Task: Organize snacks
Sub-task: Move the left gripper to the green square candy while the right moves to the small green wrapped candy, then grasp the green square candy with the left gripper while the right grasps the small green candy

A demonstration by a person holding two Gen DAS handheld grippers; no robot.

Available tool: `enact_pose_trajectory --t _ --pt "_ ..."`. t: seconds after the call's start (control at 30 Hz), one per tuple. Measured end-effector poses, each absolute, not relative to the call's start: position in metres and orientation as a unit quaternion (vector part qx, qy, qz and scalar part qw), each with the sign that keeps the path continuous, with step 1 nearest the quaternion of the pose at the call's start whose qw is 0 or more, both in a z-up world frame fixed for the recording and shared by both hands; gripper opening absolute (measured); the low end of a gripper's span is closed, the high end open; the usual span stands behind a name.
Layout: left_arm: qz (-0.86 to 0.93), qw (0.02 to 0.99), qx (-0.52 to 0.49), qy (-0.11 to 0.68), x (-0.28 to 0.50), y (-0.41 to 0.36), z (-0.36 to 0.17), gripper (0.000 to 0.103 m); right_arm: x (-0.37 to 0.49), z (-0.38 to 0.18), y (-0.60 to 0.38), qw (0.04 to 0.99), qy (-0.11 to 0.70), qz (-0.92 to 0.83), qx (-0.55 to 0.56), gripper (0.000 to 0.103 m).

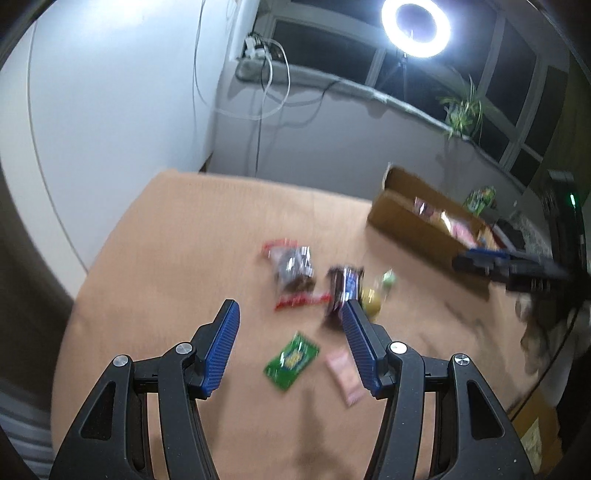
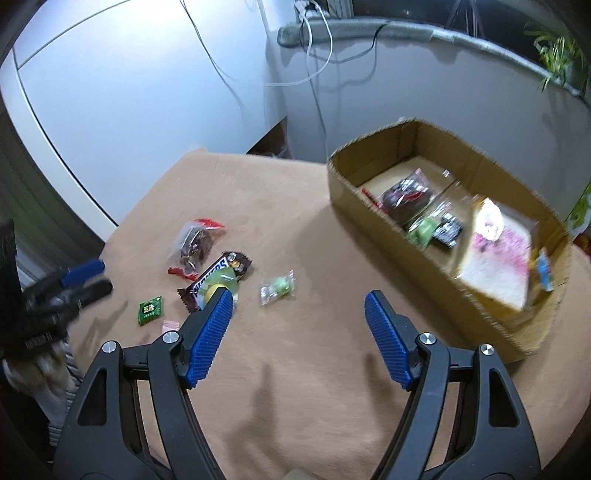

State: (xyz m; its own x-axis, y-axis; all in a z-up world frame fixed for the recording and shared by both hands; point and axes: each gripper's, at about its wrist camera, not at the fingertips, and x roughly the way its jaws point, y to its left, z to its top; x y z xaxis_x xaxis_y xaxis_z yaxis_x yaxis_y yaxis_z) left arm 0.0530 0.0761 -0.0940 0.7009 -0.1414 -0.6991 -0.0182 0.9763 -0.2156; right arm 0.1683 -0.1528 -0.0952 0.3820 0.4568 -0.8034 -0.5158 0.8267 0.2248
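Observation:
Loose snacks lie on the tan table: a clear bag with red ends (image 1: 293, 273) (image 2: 194, 245), a Snickers bar (image 1: 345, 290) (image 2: 214, 277), a yellow-green snack (image 1: 371, 301) (image 2: 219, 284), a small green candy (image 1: 388, 277) (image 2: 277, 288), a green packet (image 1: 291, 360) (image 2: 150, 310) and a pink packet (image 1: 345, 376) (image 2: 170, 325). A cardboard box (image 2: 369, 218) (image 1: 413, 225) at the right holds several snacks. My left gripper (image 1: 290, 314) is open and empty above the packets. My right gripper (image 2: 299, 306) is open and empty, left of the box.
The table (image 2: 314, 387) ends at a white wall behind and to the left. A ring light (image 1: 415, 27), cables and a potted plant (image 1: 461, 107) stand by the window. The right gripper shows in the left wrist view (image 1: 480, 260).

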Motion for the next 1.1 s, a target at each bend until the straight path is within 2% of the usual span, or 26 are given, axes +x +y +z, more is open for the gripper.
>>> enact_pose_trajectory --t 0.17,0.23,0.27,0.4,0.53,0.97,1.07,1.1 --pt "-0.048 0.908 -0.083 0.409 0.043 0.071 -0.114 0.057 0.184 -0.118 -0.141 0.805 0.513 0.297 -0.004 0.075" --pt "-0.051 0.905 -0.077 0.415 0.044 0.070 -0.119 0.057 0.189 -0.125 -0.136 0.797 0.527 0.296 0.003 0.062" --pt "-0.051 0.904 -0.074 0.417 0.044 0.070 -0.122 0.057 0.193 -0.129 -0.134 0.792 0.534 0.294 0.007 0.060" --pt "-0.057 0.902 -0.067 0.423 0.047 0.070 -0.129 0.054 0.201 -0.138 -0.124 0.789 0.544 0.286 0.004 0.057" --pt "-0.062 0.899 -0.054 0.429 0.053 0.068 -0.134 0.047 0.205 -0.146 -0.113 0.785 0.550 0.284 -0.004 0.051" --pt "-0.059 0.898 0.003 0.435 0.062 0.058 -0.150 0.045 0.210 -0.156 -0.093 0.783 0.554 0.280 -0.038 0.048" --pt "-0.055 0.902 0.006 0.429 0.059 0.055 -0.150 0.038 0.205 -0.156 -0.086 0.791 0.544 0.272 -0.068 0.037" --pt "-0.053 0.903 0.007 0.427 0.059 0.055 -0.150 0.036 0.203 -0.155 -0.083 0.793 0.541 0.270 -0.079 0.030"
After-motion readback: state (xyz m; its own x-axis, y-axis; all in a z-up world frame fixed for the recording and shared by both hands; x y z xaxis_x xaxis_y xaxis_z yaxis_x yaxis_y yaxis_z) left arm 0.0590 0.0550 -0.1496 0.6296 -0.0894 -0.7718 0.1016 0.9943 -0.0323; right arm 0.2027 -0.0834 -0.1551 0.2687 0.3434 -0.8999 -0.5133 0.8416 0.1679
